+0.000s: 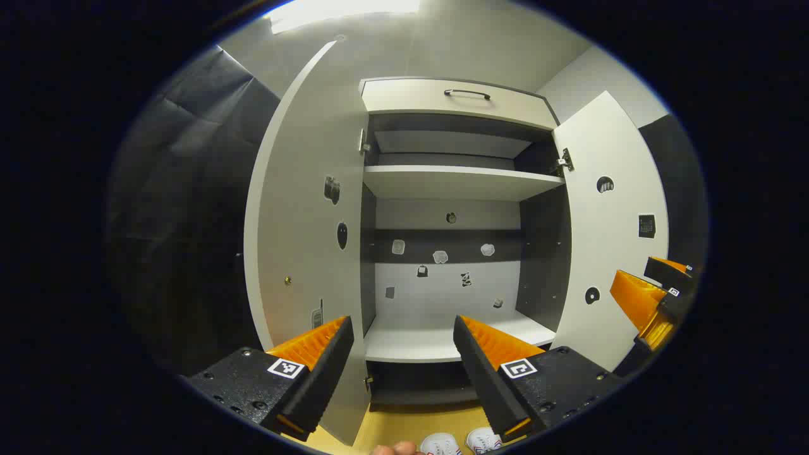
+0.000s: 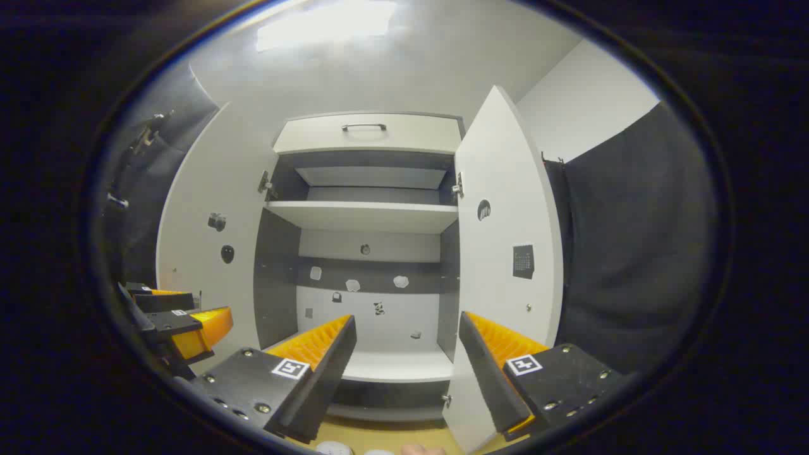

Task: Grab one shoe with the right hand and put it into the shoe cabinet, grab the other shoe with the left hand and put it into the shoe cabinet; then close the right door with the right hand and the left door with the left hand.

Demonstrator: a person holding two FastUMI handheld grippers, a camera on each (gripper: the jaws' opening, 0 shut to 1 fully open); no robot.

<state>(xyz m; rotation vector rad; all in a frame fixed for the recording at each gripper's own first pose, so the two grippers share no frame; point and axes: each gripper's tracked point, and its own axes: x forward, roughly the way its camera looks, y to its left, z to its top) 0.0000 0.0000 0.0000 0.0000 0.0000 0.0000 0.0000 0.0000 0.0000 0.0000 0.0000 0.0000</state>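
Step one not begun: both doors hang open, cabinet shelves bare; left gripper (image 1: 399,354) and right gripper (image 2: 407,354) fingers spread wide, holding nothing. Both shoes (image 1: 461,442) sit near, on the yellow floor (image 1: 411,420) below the shoe cabinet (image 1: 455,183); next, I'd judge, right gripper drops to one. Cabinet flat matte white panels, dark interior; shoes white, rounded toes.

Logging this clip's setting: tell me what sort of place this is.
Probably a staged recording booth, not a lived-in home: black cloth wall beside a shoe cabinet standing open with bare shelves, and white shoes on the floor before it.
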